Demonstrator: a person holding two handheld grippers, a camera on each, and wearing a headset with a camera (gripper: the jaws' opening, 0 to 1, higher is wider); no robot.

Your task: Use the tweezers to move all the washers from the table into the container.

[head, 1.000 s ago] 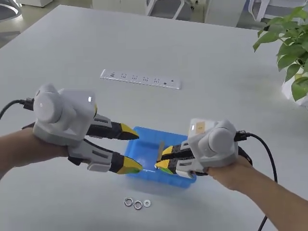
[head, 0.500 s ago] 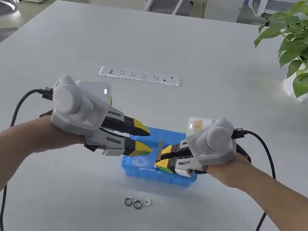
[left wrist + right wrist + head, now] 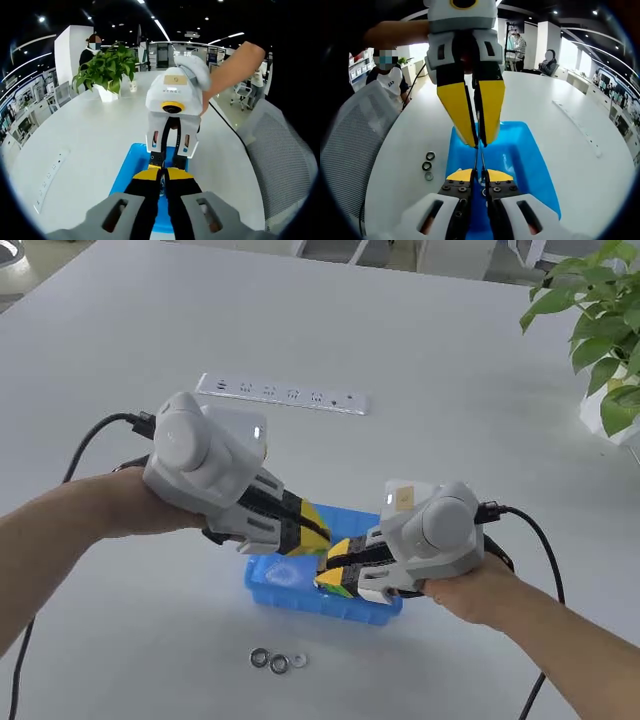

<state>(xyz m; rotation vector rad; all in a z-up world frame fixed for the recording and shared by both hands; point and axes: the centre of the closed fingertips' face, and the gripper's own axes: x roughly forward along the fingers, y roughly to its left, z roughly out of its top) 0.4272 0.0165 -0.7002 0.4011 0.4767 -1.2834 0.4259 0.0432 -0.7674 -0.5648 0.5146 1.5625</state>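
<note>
Three metal washers (image 3: 275, 660) (image 3: 426, 166) lie in a row on the white table just in front of the blue container (image 3: 290, 592) (image 3: 525, 150) (image 3: 125, 167). Above the container the two grippers meet tip to tip. My right gripper (image 3: 330, 577) (image 3: 479, 176) is shut on the thin tweezers (image 3: 479, 147), which stand up from its jaws. My left gripper (image 3: 318, 536) (image 3: 163, 176) has its yellow jaws shut on the same tweezers from the other side. In the head view the tweezers are hidden between the jaws.
A white power strip (image 3: 283, 394) (image 3: 575, 122) lies further back on the table. A potted plant (image 3: 600, 330) (image 3: 105, 70) stands at the far right corner. A mesh chair (image 3: 350, 135) and people are beyond the table's edge.
My left gripper has swung right over the container, gone from open to shut, and now grips the tweezers held by the right gripper. The right gripper has barely moved.
</note>
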